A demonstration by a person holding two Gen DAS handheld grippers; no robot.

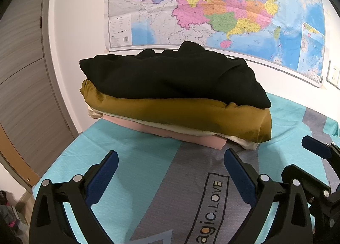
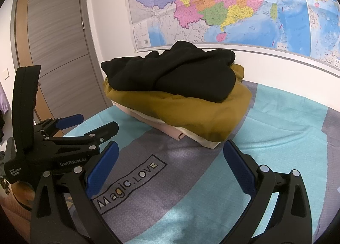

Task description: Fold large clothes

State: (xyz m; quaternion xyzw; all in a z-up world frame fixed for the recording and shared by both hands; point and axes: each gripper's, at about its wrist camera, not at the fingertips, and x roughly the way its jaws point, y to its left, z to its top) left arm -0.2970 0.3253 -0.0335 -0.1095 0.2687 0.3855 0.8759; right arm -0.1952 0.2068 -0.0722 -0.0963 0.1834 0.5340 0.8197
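A stack of folded clothes rests against the wall at the far side of the bed. On top lies a black garment (image 1: pixel 170 78) (image 2: pixel 174 74), under it a mustard one (image 1: pixel 187 116) (image 2: pixel 191 112), then a cream layer (image 1: pixel 244 142) and a pink one (image 1: pixel 197 137) (image 2: pixel 167 131). My left gripper (image 1: pixel 171 159) stands open just short of the stack, with nothing between its fingers. My right gripper (image 2: pixel 171 150) is open too and holds nothing. The left gripper (image 2: pixel 70 125) also shows at the left of the right wrist view, beside the right one.
The bed is covered by a teal and grey sheet (image 1: pixel 138 169) (image 2: pixel 276 137) printed "Magic.LOVE". A large coloured map (image 1: pixel 212 10) hangs on the white wall behind the stack. A grey door (image 2: pixel 55 52) stands at the left, past the bed's edge.
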